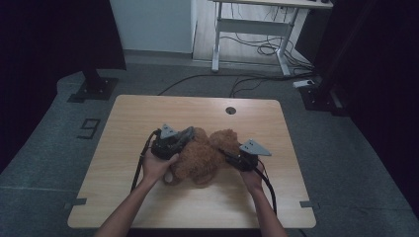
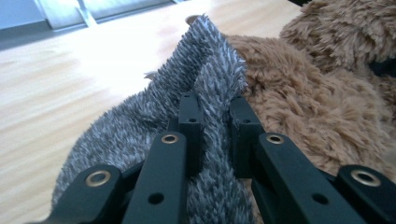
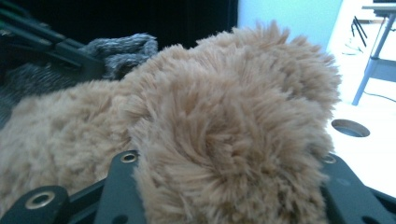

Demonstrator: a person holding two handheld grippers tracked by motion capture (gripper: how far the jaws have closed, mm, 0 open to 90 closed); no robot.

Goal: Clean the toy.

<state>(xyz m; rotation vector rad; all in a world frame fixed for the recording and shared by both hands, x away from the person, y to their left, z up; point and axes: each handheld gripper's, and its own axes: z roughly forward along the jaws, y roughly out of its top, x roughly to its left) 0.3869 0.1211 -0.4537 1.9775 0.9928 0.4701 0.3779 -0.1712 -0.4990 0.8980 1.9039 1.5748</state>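
the brown plush toy point(image 1: 205, 158) lies near the middle of the wooden table point(image 1: 148, 113), a little toward my side, and both of my tools are on it. a grey fuzzy cloth point(image 1: 185, 134) sits at the toy's left end, touching the brown fur; from the left gripper view i see the grey fabric point(image 2: 205, 84) rising in a fold with the brown plush point(image 2: 317, 93) pressed against it on the right.

my left gripper point(image 2: 214, 114) has its jaws drawn narrow on that fold of grey cloth, the fabric pinched between the two black tips. in the high view the left gripper point(image 1: 170, 140) sits at the toy's left end, my left hand point(image 1: 158, 165) wrapped around it and its cable trailing down toward the near edge.

my right gripper point(image 1: 232, 157) comes in at the toy's right side, my right hand point(image 1: 252, 178) behind it. in the right gripper view the brown plush toy point(image 3: 224, 130) bulges up between the jaws, which stand wide on either side of a thick lump of fur; the tips are buried in the pile, so i cannot tell how firmly they bite. the grey cloth point(image 3: 123, 53) and the other tool's black jaws show beyond the fur at upper left.

a round cable hole point(image 1: 230, 110) sits in the table's far edge, well apart from the toy. past the table i see grey floor and a white desk frame point(image 1: 252, 29) with cables under it.
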